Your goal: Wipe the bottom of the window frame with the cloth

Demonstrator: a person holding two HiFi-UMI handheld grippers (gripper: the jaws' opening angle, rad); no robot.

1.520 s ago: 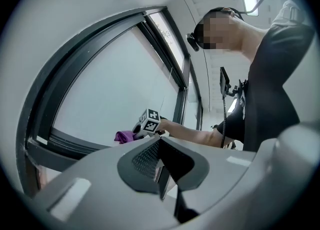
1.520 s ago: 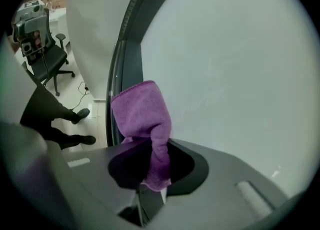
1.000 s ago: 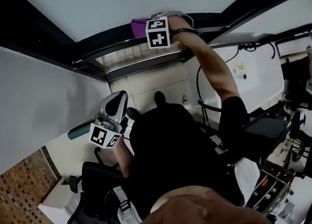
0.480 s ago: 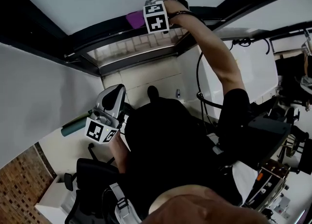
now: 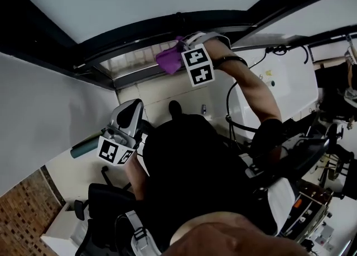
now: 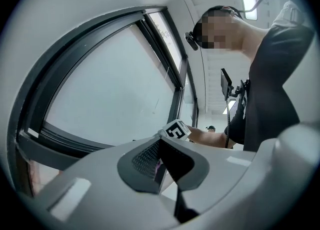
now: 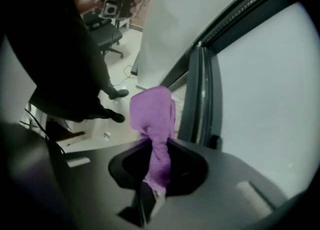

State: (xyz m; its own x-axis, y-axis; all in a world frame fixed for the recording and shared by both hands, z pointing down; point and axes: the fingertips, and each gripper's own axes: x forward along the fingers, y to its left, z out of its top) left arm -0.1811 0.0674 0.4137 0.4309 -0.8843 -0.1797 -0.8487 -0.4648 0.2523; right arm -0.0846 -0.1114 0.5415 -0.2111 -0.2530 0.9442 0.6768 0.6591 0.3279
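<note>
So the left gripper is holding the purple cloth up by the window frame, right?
Not quite: it is the right gripper that is shut on the purple cloth up by the window frame, as the right gripper view shows. The left gripper has nothing between its jaws and is held lower, away from the frame.

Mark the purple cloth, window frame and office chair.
purple cloth (image 7: 152, 108), right gripper view, on the bunched upper fold.
window frame (image 7: 201, 98), right gripper view, on the dark rail right of the cloth.
office chair (image 7: 103, 33), right gripper view, on the black seat.
</note>
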